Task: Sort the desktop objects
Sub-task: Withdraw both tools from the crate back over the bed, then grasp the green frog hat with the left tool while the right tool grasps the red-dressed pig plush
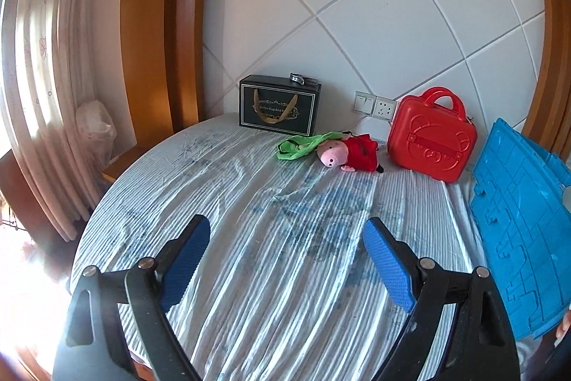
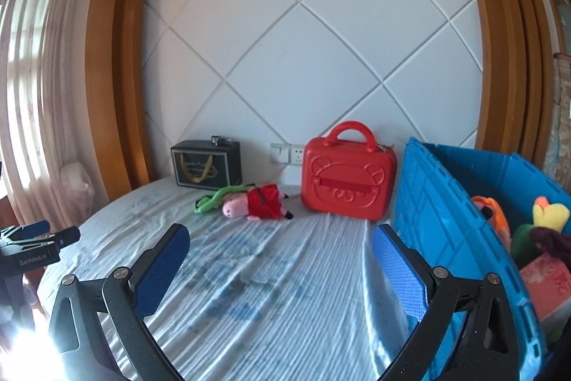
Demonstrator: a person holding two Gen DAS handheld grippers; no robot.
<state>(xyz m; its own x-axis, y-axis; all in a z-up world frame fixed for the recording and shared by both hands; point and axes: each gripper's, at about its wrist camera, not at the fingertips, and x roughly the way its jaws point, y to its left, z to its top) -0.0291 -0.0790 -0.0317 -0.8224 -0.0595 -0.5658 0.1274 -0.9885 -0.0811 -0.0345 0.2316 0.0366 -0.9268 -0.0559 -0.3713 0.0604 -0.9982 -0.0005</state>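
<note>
- The blue bin (image 2: 460,220) is the biggest thing. It sits at the right edge of the table (image 2: 249,291) and looks hard. It already has soft toys and a pink box inside.
- The red case (image 2: 348,177) stands by the wall, just left of the bin. It looks hard and smooth, so it may slip. The top handle looks like the best place to grab.
- The black box (image 2: 206,164) stands at the back wall, left of the case. It looks stiff, with a gold strap.
- The pig toy (image 2: 255,204) lies between the box and the case, partly on a green cloth (image 2: 214,199). It looks soft and light. Squeeze its red middle.
- The right claw (image 2: 282,265) is wide open. It holds nothing and touches nothing.
- The left claw (image 1: 285,259) is wide open too, empty, far from the toy.
</note>
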